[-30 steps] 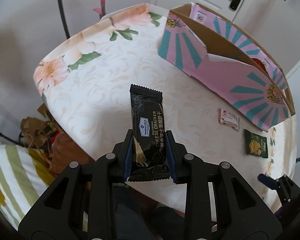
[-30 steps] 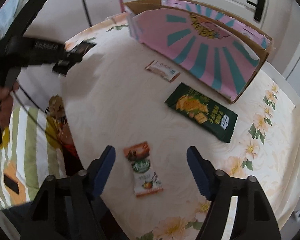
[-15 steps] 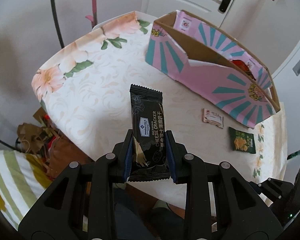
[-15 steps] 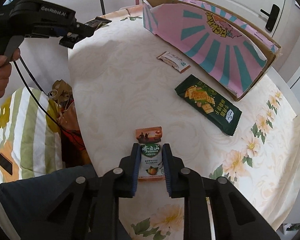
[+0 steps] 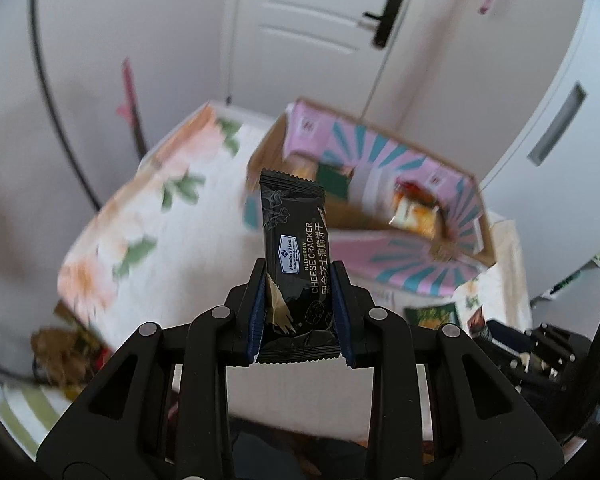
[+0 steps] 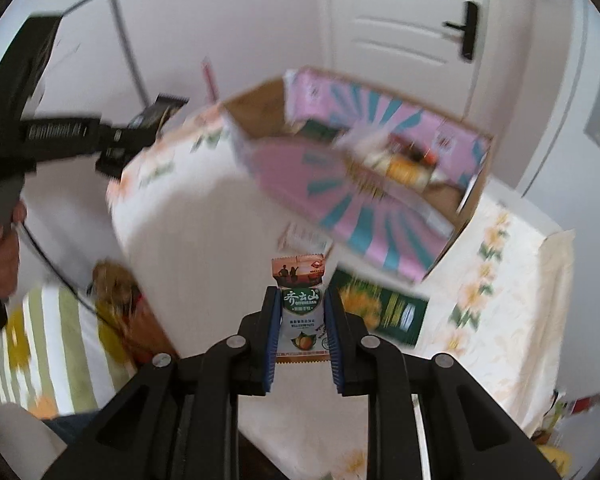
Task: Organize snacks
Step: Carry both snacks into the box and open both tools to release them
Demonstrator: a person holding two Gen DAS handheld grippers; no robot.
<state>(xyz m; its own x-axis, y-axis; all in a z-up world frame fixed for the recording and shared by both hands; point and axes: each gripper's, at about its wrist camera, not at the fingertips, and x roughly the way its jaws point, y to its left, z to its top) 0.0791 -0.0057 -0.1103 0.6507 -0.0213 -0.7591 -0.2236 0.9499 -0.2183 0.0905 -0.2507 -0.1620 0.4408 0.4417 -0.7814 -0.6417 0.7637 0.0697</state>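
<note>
Both grippers, the left (image 5: 300, 312) clamping a cheese cracker pack (image 5: 294, 248) and the right (image 6: 302, 332) a freshly seized fruit-paste packet (image 6: 301, 312), had lifted off the table (image 6: 220, 240) toward the pink box (image 6: 340, 184).

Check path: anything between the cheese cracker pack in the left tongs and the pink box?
Nothing visible. The cheese cracker pack, shut in the left tongs, is held in the air short of the open-topped pink box; only bare tablecloth lies between.

Snack count: two packets held, two loose, one box.
One black cracker packet (image 5: 294, 256), one small nut packet (image 6: 302, 312), one green packet (image 6: 384, 308), one pale sachet (image 6: 304, 238) beyond the fingers, one pink box (image 6: 364, 168).
</note>
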